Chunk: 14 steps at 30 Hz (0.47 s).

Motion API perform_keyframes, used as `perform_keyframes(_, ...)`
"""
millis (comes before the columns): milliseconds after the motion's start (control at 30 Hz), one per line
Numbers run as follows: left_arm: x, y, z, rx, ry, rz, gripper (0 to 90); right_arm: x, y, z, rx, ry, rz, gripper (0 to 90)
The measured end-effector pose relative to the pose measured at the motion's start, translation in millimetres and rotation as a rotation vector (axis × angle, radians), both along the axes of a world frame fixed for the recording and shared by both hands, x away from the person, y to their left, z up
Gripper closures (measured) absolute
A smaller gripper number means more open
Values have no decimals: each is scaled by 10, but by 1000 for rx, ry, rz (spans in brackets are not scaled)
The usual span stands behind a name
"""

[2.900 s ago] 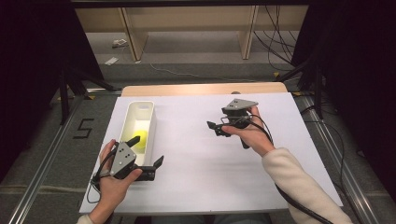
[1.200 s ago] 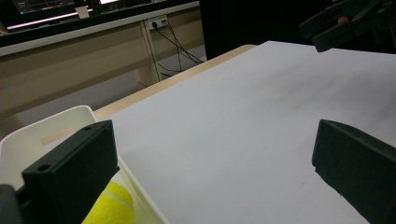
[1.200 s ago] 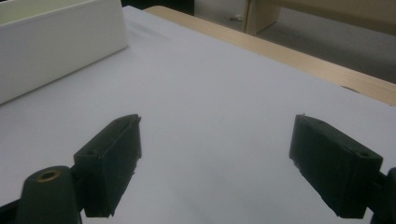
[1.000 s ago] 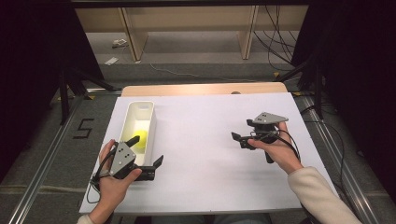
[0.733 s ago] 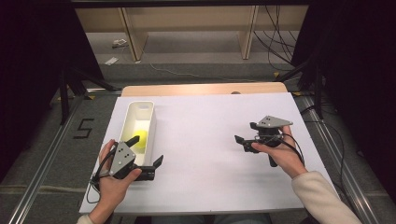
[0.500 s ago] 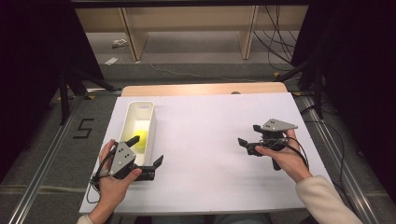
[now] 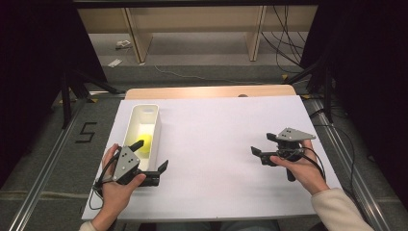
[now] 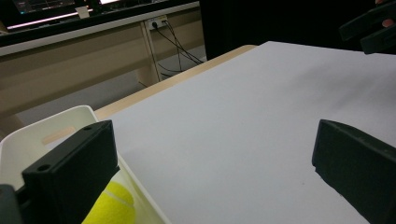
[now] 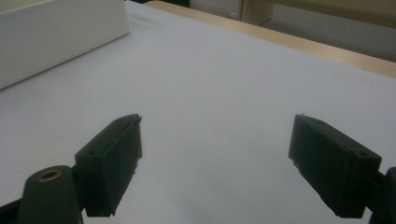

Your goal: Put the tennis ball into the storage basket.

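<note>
A long white bin (image 7: 146,113) lies on the left of the white table and holds a yellow ball (image 7: 145,141). My left gripper (image 7: 150,156) is open astride the bin's near right wall, one jaw inside above the ball and the other outside over the table. In the left gripper view the ball (image 8: 112,206) sits low beside the left jaw, and the left gripper (image 8: 215,144) has nothing between its jaws. My right gripper (image 7: 263,145) hovers open and empty over the right side of the table. The right gripper view shows the right gripper (image 9: 217,140) above bare white surface.
White covering (image 7: 216,134) spreads over the table, with a wooden strip (image 7: 207,91) along the far edge. The bin's wall (image 9: 60,32) shows far left in the right gripper view. Cables and shelf legs (image 7: 139,43) stand on the floor beyond the table.
My right gripper has moved from the table's middle out to the right and nearer the person, still open. The left gripper, bin and ball have stayed put.
</note>
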<state>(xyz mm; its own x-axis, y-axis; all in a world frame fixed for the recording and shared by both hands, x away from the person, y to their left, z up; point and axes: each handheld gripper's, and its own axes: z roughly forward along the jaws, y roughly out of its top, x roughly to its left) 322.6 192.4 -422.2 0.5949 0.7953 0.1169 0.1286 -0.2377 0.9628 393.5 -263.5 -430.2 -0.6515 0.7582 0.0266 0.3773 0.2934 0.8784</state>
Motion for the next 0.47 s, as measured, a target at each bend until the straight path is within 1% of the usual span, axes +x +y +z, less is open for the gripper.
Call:
perform_keyframes(33,7,1,4,1,-8,-8,0,-10,-8,-4,2,-4,1,178)
perform_keyframes(133,-6,0,6,-3,-2,-3,0,-43,-32,-1,18,-6,-7,179)
perform_keyframes(333,-6,-2,4,-3,-2,-5,0,-62,-27,3,21,-9,5,179)
perform_keyframes(400,10,-2,3,2,-10,-14,0,-59,-25,-3,22,-9,6,179)
perform_keyframes(467,5,-7,0,0,-1,-7,0,-57,-23,-14,22,-2,7,178)
